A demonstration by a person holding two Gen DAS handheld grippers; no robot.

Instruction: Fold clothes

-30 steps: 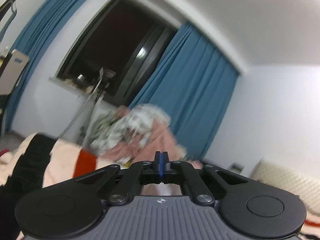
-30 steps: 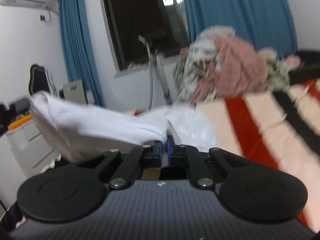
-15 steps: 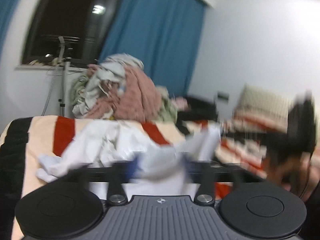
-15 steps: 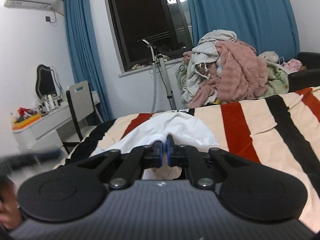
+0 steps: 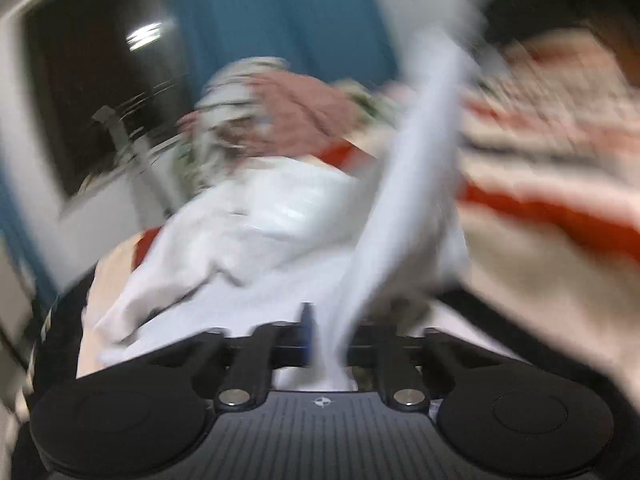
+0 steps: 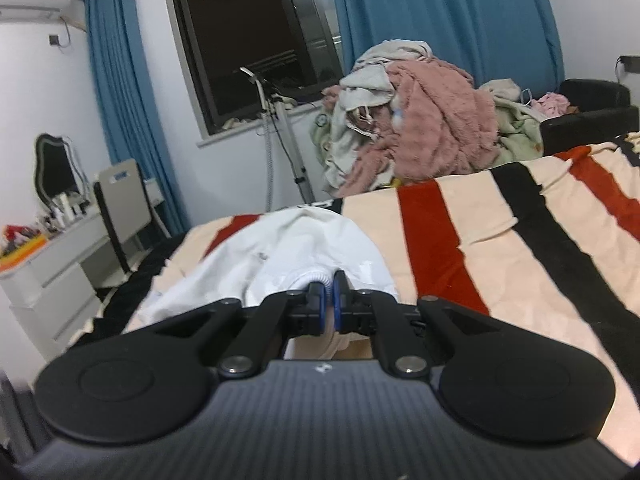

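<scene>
A white cotton garment (image 6: 288,248) is seen spread on a bed covered by a cream blanket with red and black stripes (image 6: 500,240). The right gripper (image 6: 327,294) is clamped on a ribbed hem of the garment, its blue-padded fingers (image 6: 316,300) pressed together on the cloth. In the blurred left wrist view, a strip of the same white garment (image 5: 400,208) is drawn up from the left gripper (image 5: 320,336), whose fingers are closed on it. A heap of pink and pale laundry (image 6: 420,120) is piled beyond, before blue curtains (image 6: 440,12). No writing can be read.
</scene>
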